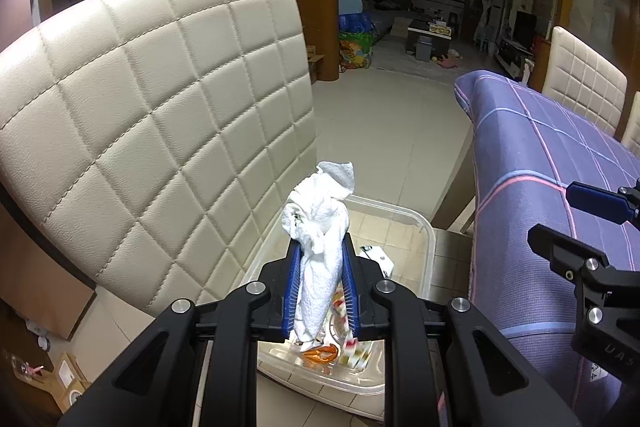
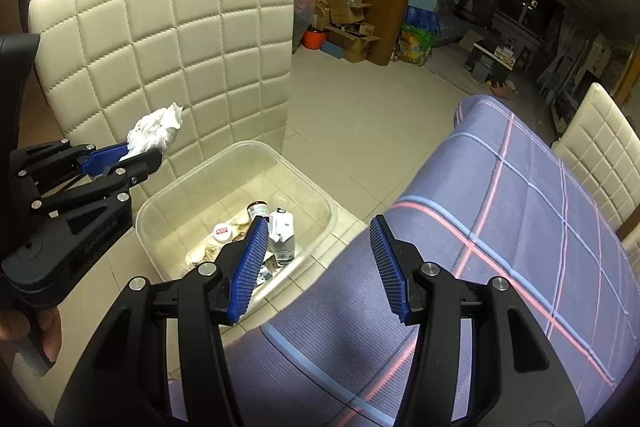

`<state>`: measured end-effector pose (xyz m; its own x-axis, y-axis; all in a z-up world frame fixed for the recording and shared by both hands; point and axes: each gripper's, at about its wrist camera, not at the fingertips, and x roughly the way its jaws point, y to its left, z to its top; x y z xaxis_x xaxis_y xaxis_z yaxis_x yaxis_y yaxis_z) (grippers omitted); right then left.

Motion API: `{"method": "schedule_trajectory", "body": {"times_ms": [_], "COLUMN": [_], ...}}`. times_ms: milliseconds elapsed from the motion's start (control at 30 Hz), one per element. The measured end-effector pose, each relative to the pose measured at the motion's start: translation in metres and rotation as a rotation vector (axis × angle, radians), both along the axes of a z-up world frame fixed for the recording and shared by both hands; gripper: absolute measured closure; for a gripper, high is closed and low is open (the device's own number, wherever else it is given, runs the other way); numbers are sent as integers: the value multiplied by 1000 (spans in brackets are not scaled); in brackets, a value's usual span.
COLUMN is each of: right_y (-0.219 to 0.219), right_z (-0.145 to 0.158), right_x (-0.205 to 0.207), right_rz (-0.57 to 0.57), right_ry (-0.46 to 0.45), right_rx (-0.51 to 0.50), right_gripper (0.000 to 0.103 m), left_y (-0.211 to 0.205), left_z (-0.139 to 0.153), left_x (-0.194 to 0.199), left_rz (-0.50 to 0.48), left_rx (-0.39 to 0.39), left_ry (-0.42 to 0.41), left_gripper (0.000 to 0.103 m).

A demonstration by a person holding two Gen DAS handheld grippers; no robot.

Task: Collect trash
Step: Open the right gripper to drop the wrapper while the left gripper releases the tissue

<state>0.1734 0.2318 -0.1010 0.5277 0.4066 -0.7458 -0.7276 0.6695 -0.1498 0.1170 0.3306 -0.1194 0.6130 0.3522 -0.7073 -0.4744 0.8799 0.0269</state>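
My left gripper [image 1: 321,243] is shut on a crumpled white tissue [image 1: 320,223] that sticks up past its blue pads. It hangs above the near end of a clear plastic bin [image 1: 400,215] on the floor. In the right wrist view the same left gripper [image 2: 136,157] and tissue [image 2: 156,133] sit over the bin's left rim [image 2: 240,147]. The bin holds a small bottle [image 2: 284,235], a white cap [image 2: 223,231] and wrappers [image 1: 320,353]. My right gripper [image 2: 318,223] stands open and empty over the bin's right edge, beside the table corner.
A cream quilted chair back [image 2: 180,27] rises directly behind the bin. A table under a purple checked cloth [image 2: 520,227] fills the right side, with another cream chair [image 2: 600,147] beyond. A hand [image 2: 48,331] grips the left tool. Tiled floor [image 2: 360,99] stretches toward boxes at the far wall.
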Motion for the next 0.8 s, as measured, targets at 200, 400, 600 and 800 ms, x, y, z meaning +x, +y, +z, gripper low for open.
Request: {"method": "schedule_trajectory", "body": {"times_ms": [200,400,600,800], "right_y": [-10,-18,-24,-28], "right_z": [-4,-3,-3,-4], "right_x": [3,5,8,12], "right_rz": [-15,-20,-30,-40], "right_ry": [6,0,3,8], "right_rx": [-7,1,12,16], "right_gripper": [47,44,43,42], "left_y": [-8,-16,-18,-19], "left_z": [1,2,3,1], "left_x": [5,11,17,18], "left_rz": [-12,-28,-32,-7], "left_rx": [3,19,25,36], "left_ry": [0,5,5,11], "left_gripper": [83,82,82,32]}}
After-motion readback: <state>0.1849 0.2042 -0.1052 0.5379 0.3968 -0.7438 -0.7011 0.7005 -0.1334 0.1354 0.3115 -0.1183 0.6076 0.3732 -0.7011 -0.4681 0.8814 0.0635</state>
